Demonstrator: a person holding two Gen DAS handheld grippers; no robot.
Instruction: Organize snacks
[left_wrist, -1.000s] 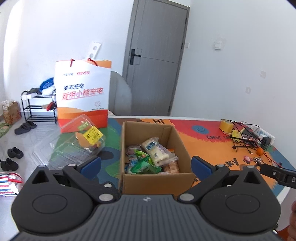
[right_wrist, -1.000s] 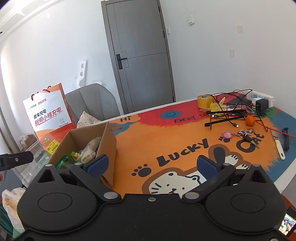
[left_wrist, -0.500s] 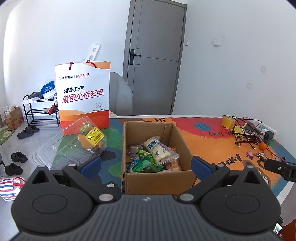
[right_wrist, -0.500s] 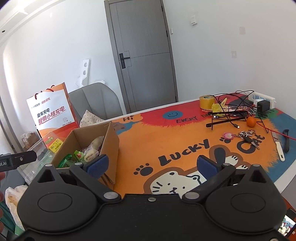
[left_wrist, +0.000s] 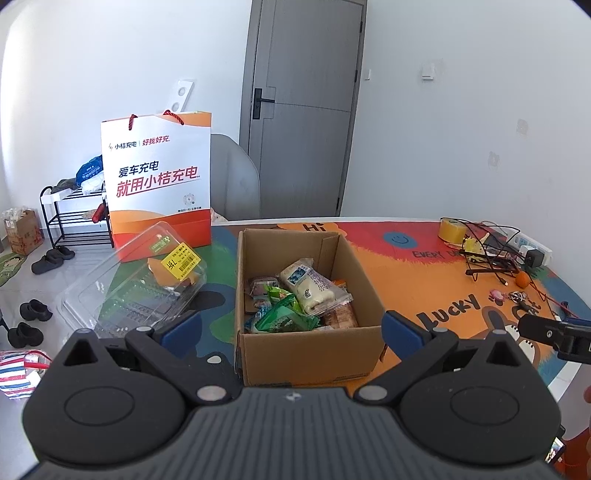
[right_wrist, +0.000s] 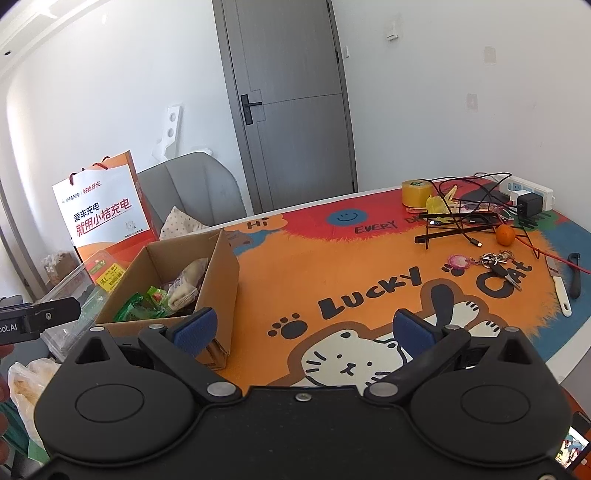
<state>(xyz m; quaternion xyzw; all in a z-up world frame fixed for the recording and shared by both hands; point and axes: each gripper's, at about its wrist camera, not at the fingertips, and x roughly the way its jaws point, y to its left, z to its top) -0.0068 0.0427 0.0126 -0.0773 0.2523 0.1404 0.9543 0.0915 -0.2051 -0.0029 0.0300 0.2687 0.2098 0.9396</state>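
Note:
An open cardboard box (left_wrist: 306, 354) stands on the table and holds several snack packets, among them a white bread pack (left_wrist: 308, 286) and a green packet (left_wrist: 282, 319). The box also shows in the right wrist view (right_wrist: 221, 269). My left gripper (left_wrist: 291, 332) is open and empty, just in front of the box. My right gripper (right_wrist: 303, 326) is open and empty, to the right of the box above the cat mat (right_wrist: 369, 280).
A clear plastic clamshell (left_wrist: 140, 280) and an orange-white paper bag (left_wrist: 159, 184) stand left of the box. Tape roll (right_wrist: 415, 192), cables, power strip (right_wrist: 528, 192), an orange (right_wrist: 505, 235), keys (right_wrist: 496, 264) and a knife (right_wrist: 561, 288) lie at the right. A grey chair (right_wrist: 192, 199) is behind the table.
Both grippers have drawn back and risen slightly, so the box and table sit a little lower and farther in view. Both stay open and empty.

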